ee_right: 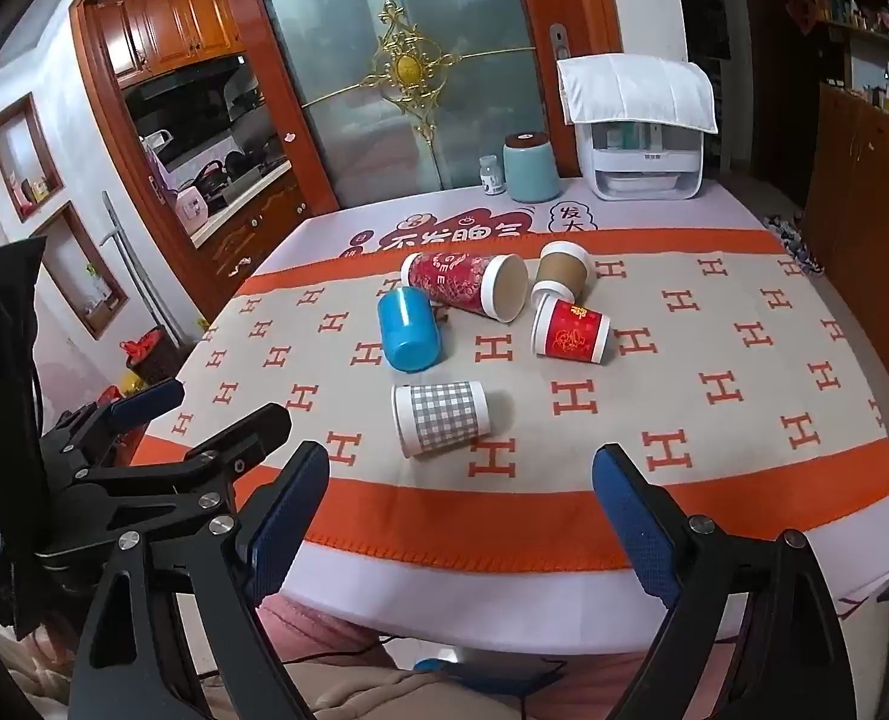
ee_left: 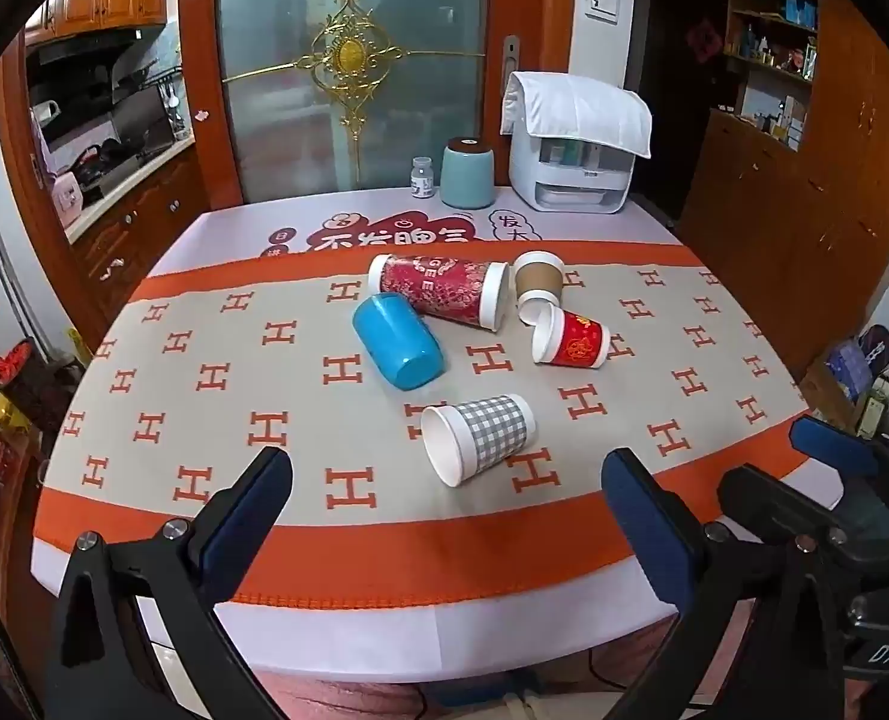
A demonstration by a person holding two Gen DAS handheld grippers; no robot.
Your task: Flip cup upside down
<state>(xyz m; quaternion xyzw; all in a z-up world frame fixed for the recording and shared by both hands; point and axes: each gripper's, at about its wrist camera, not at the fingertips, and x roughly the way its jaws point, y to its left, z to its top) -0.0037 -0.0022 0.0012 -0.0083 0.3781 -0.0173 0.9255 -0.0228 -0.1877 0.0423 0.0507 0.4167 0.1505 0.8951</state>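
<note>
Several cups lie on their sides on the patterned tablecloth. Nearest is a grey checked paper cup. Behind it lie a blue plastic cup, a tall red patterned cup, a small red cup and a brown-sleeved cup. My left gripper is open and empty, short of the checked cup. My right gripper is open and empty near the table's front edge. It also shows at the right in the left wrist view, and the left gripper shows at the left in the right wrist view.
At the table's far edge stand a teal canister, a small white bottle and a white appliance with a cloth over it. A glass door is behind; wooden cabinets are at the right.
</note>
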